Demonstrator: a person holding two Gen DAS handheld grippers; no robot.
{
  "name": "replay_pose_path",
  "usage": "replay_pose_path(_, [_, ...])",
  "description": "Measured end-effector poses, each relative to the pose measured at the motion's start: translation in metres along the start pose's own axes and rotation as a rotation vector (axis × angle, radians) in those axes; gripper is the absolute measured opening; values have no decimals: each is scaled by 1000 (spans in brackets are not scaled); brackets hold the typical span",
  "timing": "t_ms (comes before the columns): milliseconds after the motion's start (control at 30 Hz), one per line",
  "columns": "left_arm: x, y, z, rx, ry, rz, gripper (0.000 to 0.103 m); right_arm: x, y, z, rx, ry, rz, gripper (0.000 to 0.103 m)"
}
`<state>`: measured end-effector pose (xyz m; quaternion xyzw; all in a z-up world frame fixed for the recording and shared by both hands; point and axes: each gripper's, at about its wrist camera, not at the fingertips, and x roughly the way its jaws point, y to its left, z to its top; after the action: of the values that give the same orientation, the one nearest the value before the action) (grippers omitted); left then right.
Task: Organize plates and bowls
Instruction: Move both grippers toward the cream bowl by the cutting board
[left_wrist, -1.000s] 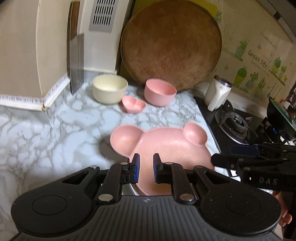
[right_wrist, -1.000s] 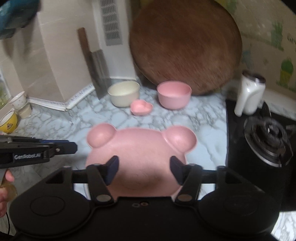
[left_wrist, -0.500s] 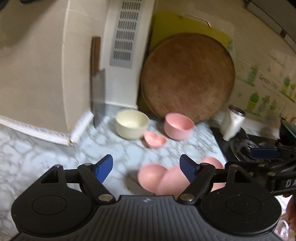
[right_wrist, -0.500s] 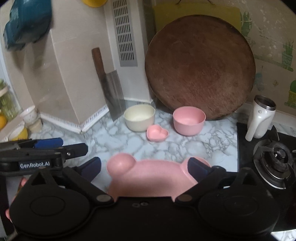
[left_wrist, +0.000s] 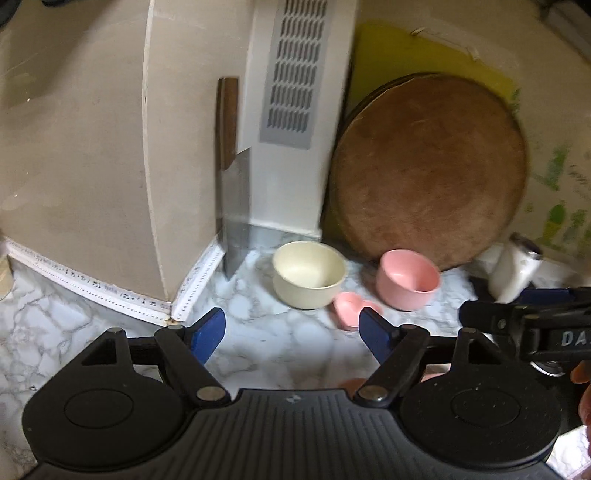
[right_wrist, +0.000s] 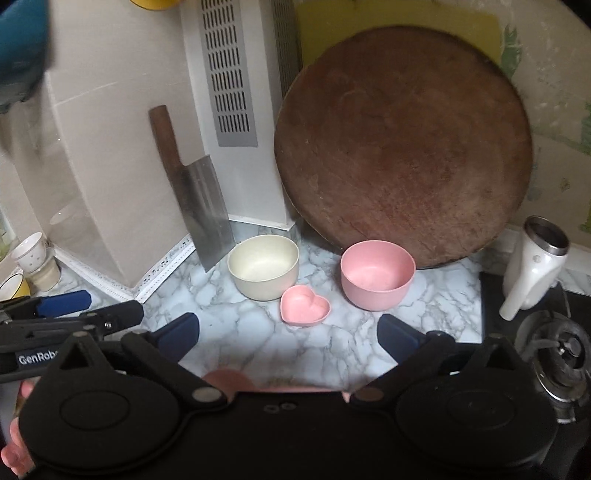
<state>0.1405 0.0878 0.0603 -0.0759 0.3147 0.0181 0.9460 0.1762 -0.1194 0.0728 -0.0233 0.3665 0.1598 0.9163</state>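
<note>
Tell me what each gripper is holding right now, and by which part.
Nothing is held. The left gripper and the right gripper have just been opening and stand open over the marble counter, nothing between their fingers. The pink bear-shaped plate lies free below.

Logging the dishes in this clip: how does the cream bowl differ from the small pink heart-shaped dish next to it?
The cream bowl is round, deep and tall-walled; the heart dish is heart-shaped, shallow and low. The cream bowl is pale cream and clearly larger; the heart dish is pink and much smaller. The cream bowl sits nearer the cleaver; the heart dish sits in front, between it and the pink bowl. Both stand upright and empty on the marble counter, with neither gripper touching them.
</note>
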Motion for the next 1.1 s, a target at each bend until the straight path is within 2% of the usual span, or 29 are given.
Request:
replay_pose_path(267, [43, 8, 25, -82, 53, 35, 79, 43, -10, 39, 29, 49, 24, 103])
replay_pose_path(400, [66, 7, 42, -81, 77, 50, 79, 70, -17, 59, 46, 69, 46, 103])
replay_pose_path(567, [105, 7, 56, -89, 125, 67, 79, 106, -24, 78, 59, 99, 57, 95])
replay_pose_path(833, [148, 10, 65, -148, 182, 79, 79, 158, -29, 85, 63, 170, 62, 91])
replay_pose_path(900, [157, 9, 65, -154, 197, 66, 79, 170, -31, 85, 74, 190, 64, 89])
replay_pose_path(1100, [184, 9, 65, -167, 234, 109, 79, 199, -37, 86, 93, 231, 65, 78])
